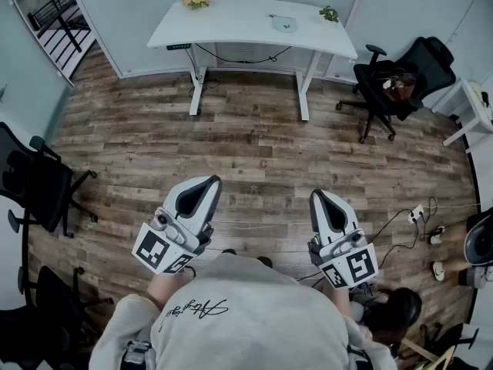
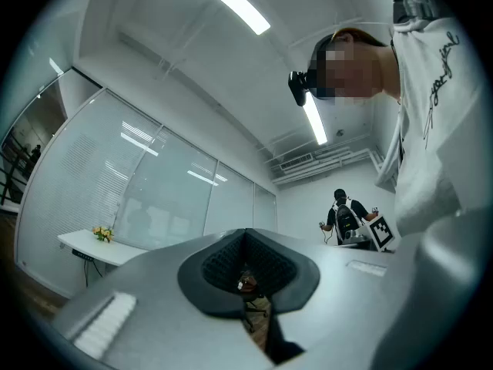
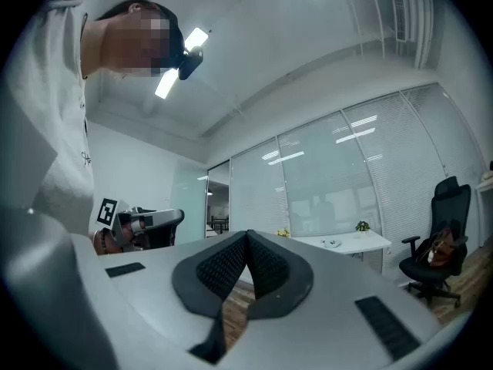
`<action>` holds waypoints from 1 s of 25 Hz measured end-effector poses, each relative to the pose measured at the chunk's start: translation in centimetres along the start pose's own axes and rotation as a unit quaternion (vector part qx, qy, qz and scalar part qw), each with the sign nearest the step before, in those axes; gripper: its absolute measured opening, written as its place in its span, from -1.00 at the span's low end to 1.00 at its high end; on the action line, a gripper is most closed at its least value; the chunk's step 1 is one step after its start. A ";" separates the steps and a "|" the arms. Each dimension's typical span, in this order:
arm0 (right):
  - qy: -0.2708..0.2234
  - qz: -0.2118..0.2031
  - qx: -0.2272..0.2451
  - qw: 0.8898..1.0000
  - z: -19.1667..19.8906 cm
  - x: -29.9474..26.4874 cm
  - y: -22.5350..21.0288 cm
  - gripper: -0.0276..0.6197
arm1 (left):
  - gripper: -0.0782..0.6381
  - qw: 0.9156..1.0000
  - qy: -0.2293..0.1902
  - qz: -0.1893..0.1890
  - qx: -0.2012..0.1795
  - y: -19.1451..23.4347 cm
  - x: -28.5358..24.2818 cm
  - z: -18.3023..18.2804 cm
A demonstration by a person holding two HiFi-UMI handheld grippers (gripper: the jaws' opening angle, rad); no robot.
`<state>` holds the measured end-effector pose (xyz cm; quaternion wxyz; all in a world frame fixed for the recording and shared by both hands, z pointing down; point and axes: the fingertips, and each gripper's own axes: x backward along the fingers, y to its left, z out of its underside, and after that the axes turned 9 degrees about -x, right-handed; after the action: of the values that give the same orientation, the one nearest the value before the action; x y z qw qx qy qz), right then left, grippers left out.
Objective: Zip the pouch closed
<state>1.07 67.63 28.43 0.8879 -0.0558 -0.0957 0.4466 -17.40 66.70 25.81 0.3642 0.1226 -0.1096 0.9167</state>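
A small pale, flat object, possibly the pouch, lies on the white desk at the far end of the room; it is too small to identify for sure. It shows as a speck in the right gripper view. My left gripper and right gripper are held in front of my body over the wooden floor, far from the desk. Both are shut with nothing between the jaws. In the left gripper view the pads meet, and in the right gripper view the pads touch.
Yellow flowers and a small plant stand on the desk. A black office chair holding a brown bag is at the right. More black chairs line the left. Cables and a power strip lie on the floor. Another person stands far off.
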 end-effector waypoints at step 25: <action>0.025 0.025 0.001 0.999 1.3 -0.9 0.4 -0.91 | -0.78 0.999 0.032 -0.003 0.008 -0.1 1.5 1.6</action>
<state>-0.06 67.16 29.53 0.8787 -0.0684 -0.0720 0.4669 -18.09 67.27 27.82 0.3694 0.0963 -0.0904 0.9198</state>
